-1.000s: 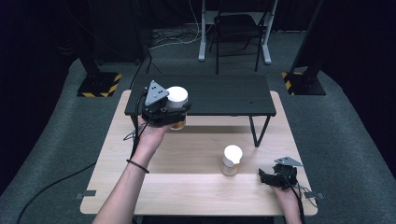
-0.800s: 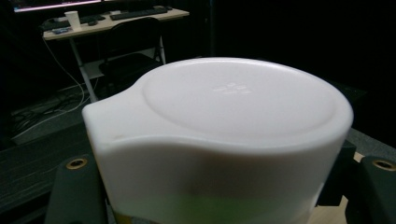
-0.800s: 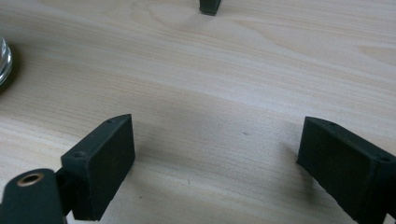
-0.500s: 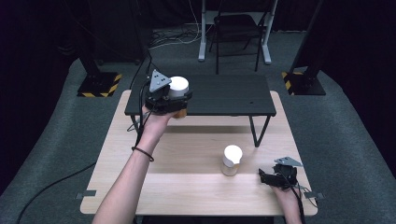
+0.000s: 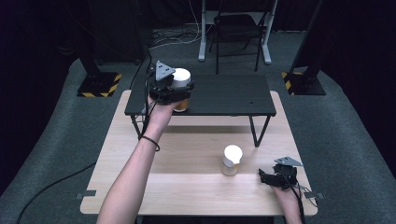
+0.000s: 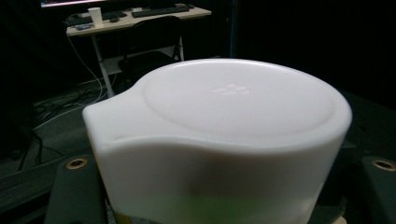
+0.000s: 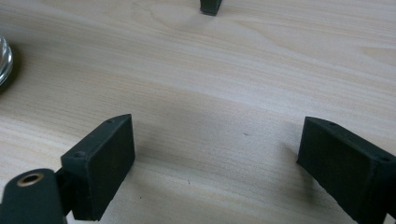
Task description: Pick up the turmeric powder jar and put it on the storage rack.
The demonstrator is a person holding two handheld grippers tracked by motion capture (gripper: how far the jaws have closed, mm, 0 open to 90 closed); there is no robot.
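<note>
My left gripper (image 5: 174, 92) is shut on a jar (image 5: 181, 78) with a white lid and amber contents, at the left part of the black raised shelf (image 5: 224, 93). Whether the jar rests on the shelf I cannot tell. In the left gripper view the jar's white lid (image 6: 224, 116) sits close between the two black jaws. A second white-lidded jar (image 5: 232, 160) stands upright on the wooden table (image 5: 187, 158). To its right, near the front edge, my right gripper (image 5: 264, 177) lies low and open, with bare wood between its jaws (image 7: 215, 158).
The shelf stands on thin black legs; one foot (image 7: 211, 5) sits ahead of the right gripper. The second jar's glass base (image 7: 3, 56) shows at the left edge. Beyond the table are a chair (image 5: 236, 28), a desk frame and striped stand bases (image 5: 98, 84).
The left hand has carried the jar farther away from the person, from the shelf's front edge to over its top. The right gripper has stayed put.
</note>
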